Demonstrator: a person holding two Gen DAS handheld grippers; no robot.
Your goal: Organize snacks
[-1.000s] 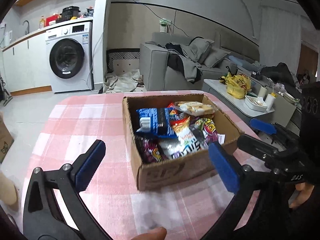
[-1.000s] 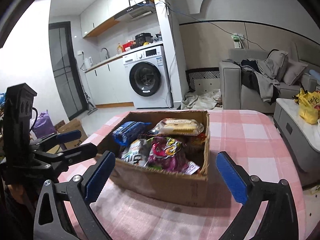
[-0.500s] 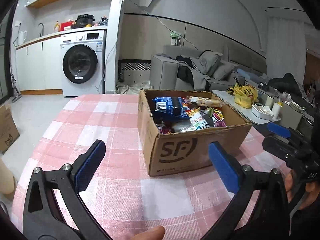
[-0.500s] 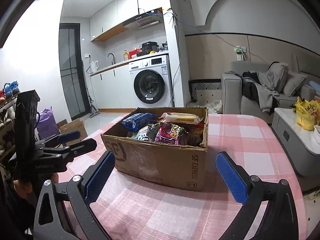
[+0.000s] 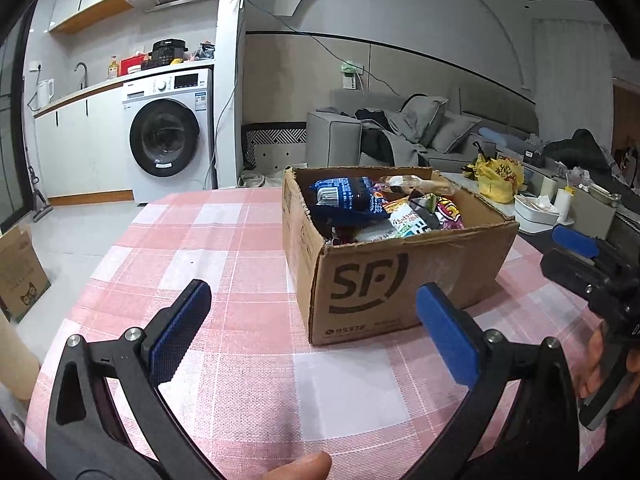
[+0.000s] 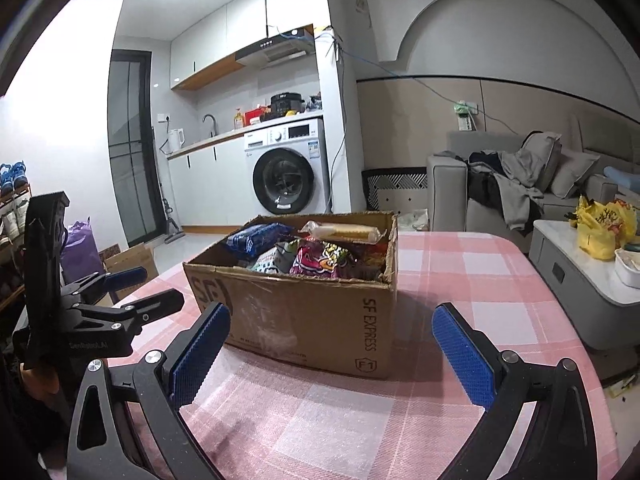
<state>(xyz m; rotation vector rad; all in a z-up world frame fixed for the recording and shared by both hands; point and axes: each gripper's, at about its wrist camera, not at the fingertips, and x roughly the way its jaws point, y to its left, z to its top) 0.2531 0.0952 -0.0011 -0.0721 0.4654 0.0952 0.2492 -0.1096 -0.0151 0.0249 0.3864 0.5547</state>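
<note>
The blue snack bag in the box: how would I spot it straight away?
Find the pink checked table, then the open cardboard box printed SF standing on it. The blue bag lies on top of the pile at the box's far left corner, the only dark blue packet among the multicoloured wrappers.

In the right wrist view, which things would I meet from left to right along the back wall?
Dark door → kettle → tap → washing machine → sofa → yellow bag.
</note>
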